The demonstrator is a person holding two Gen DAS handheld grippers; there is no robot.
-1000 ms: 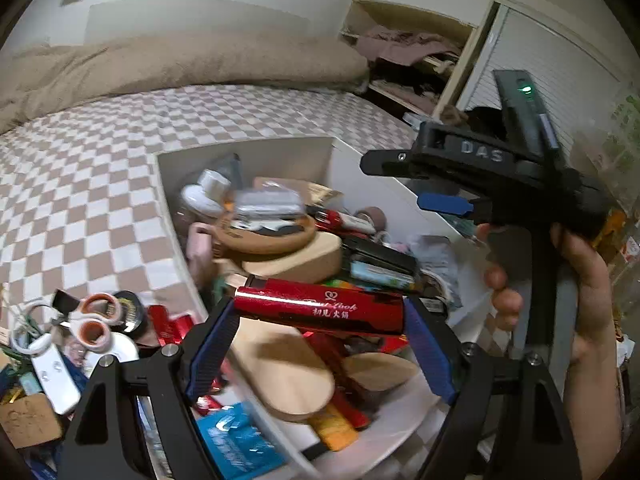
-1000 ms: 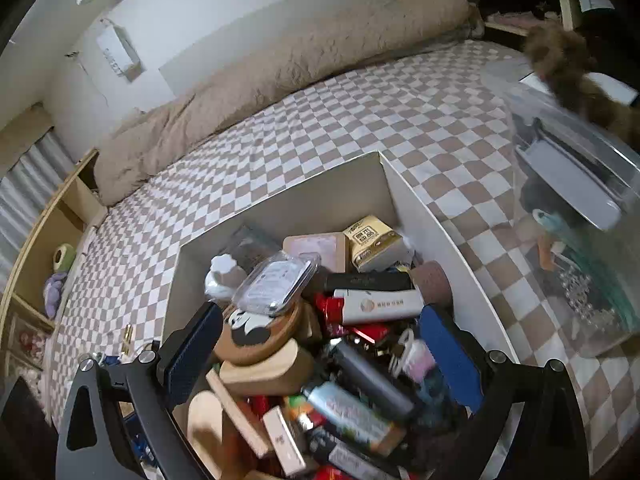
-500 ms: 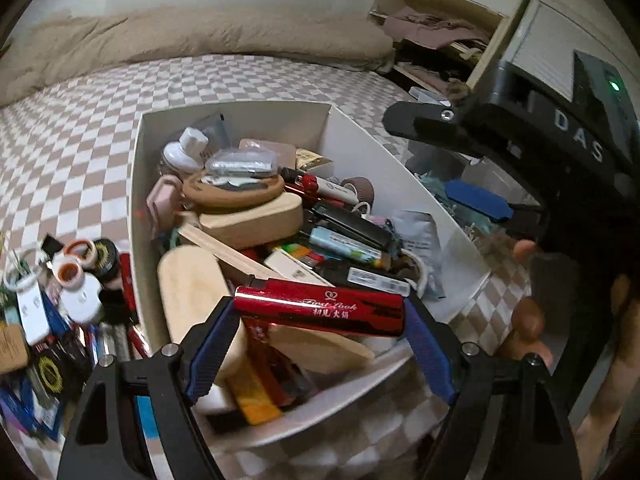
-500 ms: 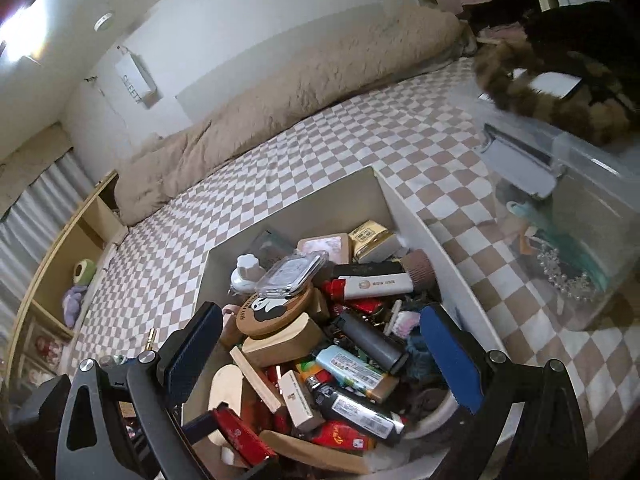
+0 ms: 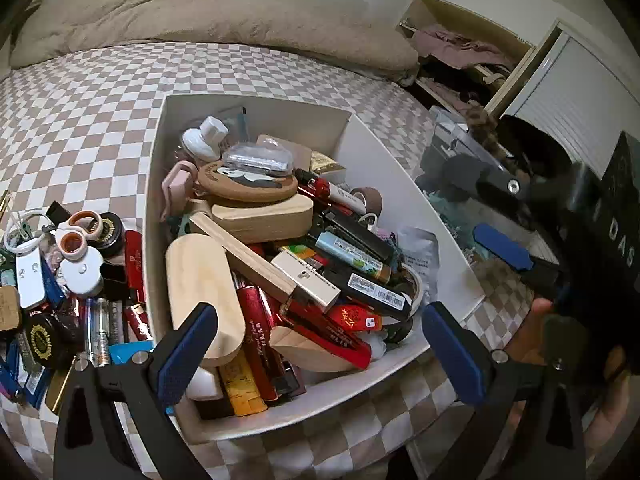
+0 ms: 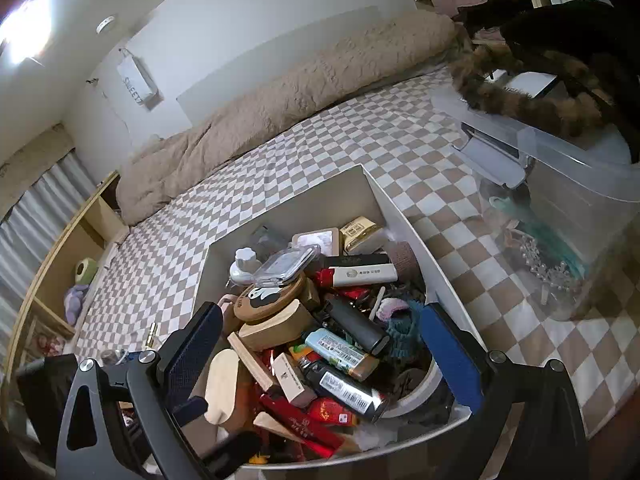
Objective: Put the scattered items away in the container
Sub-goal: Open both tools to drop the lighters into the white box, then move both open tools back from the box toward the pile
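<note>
**A:** Checkered brown-and-white bedding [image 5: 100,92] fills the background, with a beige quilt [image 5: 208,16] bunched along the far wall. What can we not make out?

**B:** Quite a lot. The white container [image 5: 404,196] sits on the bed, heaped so full that its floor is hidden. At its near edge, our own left hand-held gripper [image 5: 316,344] covers part of the pile. Labels on the red boxes [image 5: 320,332] are too small for us to read.

**A:** And the left hand-held gripper itself?

**B:** Its jaws are opening, spread wide above the container's near end. No item is clamped between the blue pads; the pile lies below them.

**A:** The right one?

**B:** We see the right hand-held gripper [image 6: 320,352] also spread wide over the container with nothing pinched. In the left view its black body blocks the right edge, with part of a hand [image 5: 532,328] under it, dim and cut off.

**A:** Where are the scattered items?

**B:** Scattered items [image 5: 68,280] lie on the bedding just left of the container: small scissors [image 5: 76,232], round black tins, a white device, red packets. Many overlap, and the frame edge crops them.

**A:** Anything else around?

**B:** A clear plastic bin [image 6: 560,208] stands right of the container, with a furry brown thing [image 6: 520,92] on its rim. Its contents blur behind the plastic.
</note>
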